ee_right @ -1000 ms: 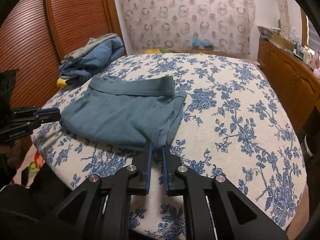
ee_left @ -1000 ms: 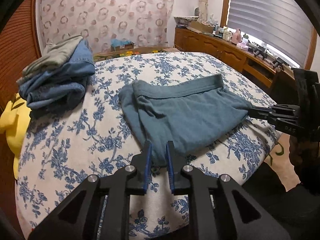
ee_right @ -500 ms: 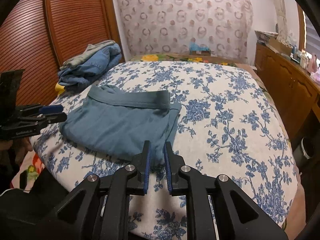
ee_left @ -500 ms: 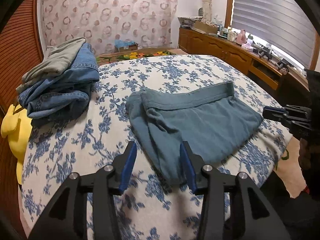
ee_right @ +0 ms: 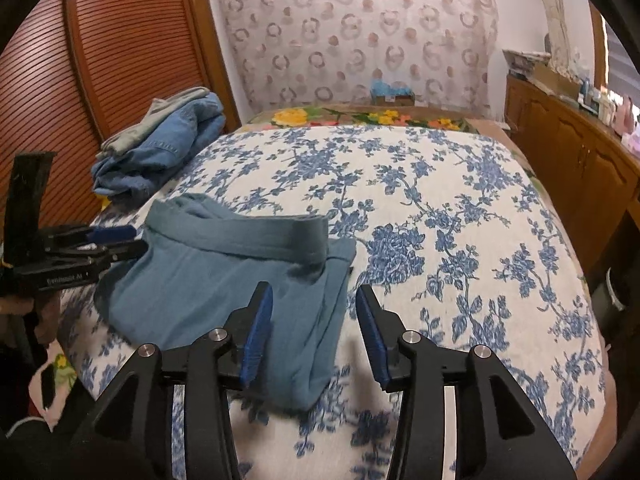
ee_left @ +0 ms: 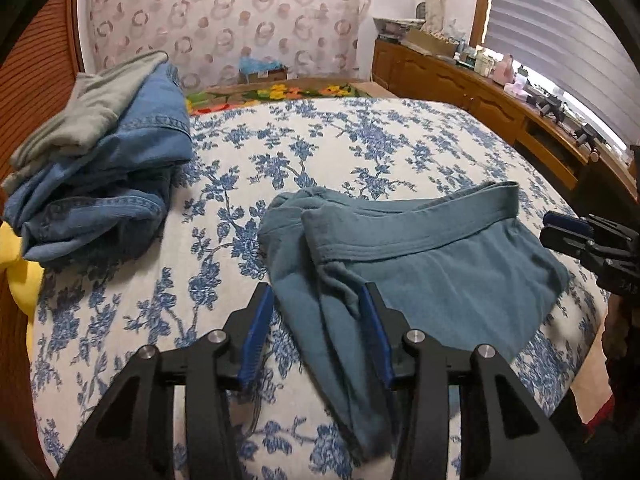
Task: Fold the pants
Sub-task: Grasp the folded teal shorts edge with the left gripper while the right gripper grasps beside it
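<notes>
Teal pants [ee_left: 440,272] lie folded on the flowered bed cover [ee_left: 320,148], waistband toward the far side. My left gripper [ee_left: 316,314] is open over their left folded edge. The cloth runs loose between its blue pads, which do not press on it. My right gripper [ee_right: 314,318] hovers over the right-hand end of the pants [ee_right: 224,276], its jaws opening, with a flap of fabric below them and free of the pads. Each gripper shows in the other's view: the right gripper [ee_left: 568,232] at the right edge, the left gripper [ee_right: 116,240] at the left edge.
A heap of blue jeans under a grey garment [ee_left: 100,168] sits at the bed's far left, also visible from the right as a jeans heap [ee_right: 168,140]. Something yellow [ee_left: 16,268] lies beside it. A wooden sideboard [ee_left: 480,92] lines the right wall, and a slatted wooden door [ee_right: 100,60] stands on the left.
Both grippers were shut on the pants' near edge and have let it go, the left one first. The cloth now lies flat on the bed.
</notes>
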`<state>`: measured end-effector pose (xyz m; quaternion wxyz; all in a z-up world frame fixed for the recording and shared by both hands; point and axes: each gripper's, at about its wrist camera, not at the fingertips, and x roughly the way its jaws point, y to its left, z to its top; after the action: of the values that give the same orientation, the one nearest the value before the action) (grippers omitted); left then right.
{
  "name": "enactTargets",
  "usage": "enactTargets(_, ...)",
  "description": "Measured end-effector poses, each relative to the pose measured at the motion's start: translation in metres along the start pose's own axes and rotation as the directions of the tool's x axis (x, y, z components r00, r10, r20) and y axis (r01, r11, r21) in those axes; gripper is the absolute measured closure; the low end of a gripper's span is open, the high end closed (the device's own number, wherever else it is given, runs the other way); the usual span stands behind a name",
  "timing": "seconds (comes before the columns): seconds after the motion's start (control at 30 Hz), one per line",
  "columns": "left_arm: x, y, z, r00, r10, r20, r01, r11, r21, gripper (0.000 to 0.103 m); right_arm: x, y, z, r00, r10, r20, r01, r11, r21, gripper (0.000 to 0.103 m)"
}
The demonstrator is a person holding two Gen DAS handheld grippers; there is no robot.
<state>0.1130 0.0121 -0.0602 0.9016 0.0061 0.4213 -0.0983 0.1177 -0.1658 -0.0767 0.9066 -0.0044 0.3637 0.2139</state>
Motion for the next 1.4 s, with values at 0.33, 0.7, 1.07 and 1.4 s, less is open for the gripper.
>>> enactTargets(0.33, 0.012, 0.004, 0.002, 0.999, -0.037, -0.03, 0.036, 0.999, -0.033, 0.059, 0.038, -0.007, 0.015, 0.996, 0.005, -0.088, -0.005, 1.0, -0.002, 0.059)
enactTargets(0.7, 0.015, 0.006, 0.001, 0.999, -0.05, -0.013, 0.049, 0.998, -0.03, 0.057, 0.054, -0.003, 0.022, 0.991, 0.063, -0.117, -0.064, 0.998, 0.0, 0.06)
enactTargets(1.07, 0.016, 0.014, 0.007, 0.996, -0.086, -0.015, 0.085, 0.994, -0.065, 0.055, 0.056, 0.002, 0.018, 0.993, 0.045, -0.11, -0.047, 0.999, -0.019, 0.063)
enactTargets(1.4, 0.021, 0.021, 0.023, 0.997, -0.078, 0.001, 0.078, 0.994, -0.076, 0.055, 0.056, 0.002, 0.018, 0.993, 0.044, -0.11, -0.047, 0.999, -0.019, 0.063)
